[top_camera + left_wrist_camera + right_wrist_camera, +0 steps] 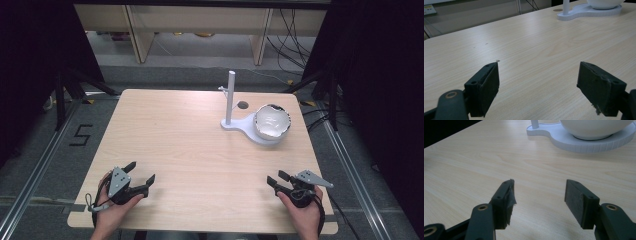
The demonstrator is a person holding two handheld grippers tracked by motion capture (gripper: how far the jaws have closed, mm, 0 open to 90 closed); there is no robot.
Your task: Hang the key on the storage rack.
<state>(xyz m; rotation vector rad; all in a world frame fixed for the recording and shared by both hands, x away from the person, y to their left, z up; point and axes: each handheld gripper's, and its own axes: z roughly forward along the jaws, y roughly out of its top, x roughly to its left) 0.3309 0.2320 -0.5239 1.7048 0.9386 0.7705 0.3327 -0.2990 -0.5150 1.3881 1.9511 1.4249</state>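
Resting at the near edge of the table [190, 150], the left gripper [141, 173] and the right gripper [276, 178] both point forward with jaws spread wide and nothing between them; each gripper view confirms bare wood in the gap. The bowl [271, 121] sits well apart from both, at the far right of the table, on the round end of a white stand [243, 126] whose upright post [230, 95] rises just beside it to the left. Judged from this layout, the step in hand is a reach toward the bowl. The right gripper lies nearer; it should approach low and level, take the rim squarely, and lift straight up so the stand is not dragged. The bowl's rim appears dark and uneven, possibly chipped, though the view is too small to confirm. A black "5" [80, 135] is marked on the floor left of the table; no other writing is legible.
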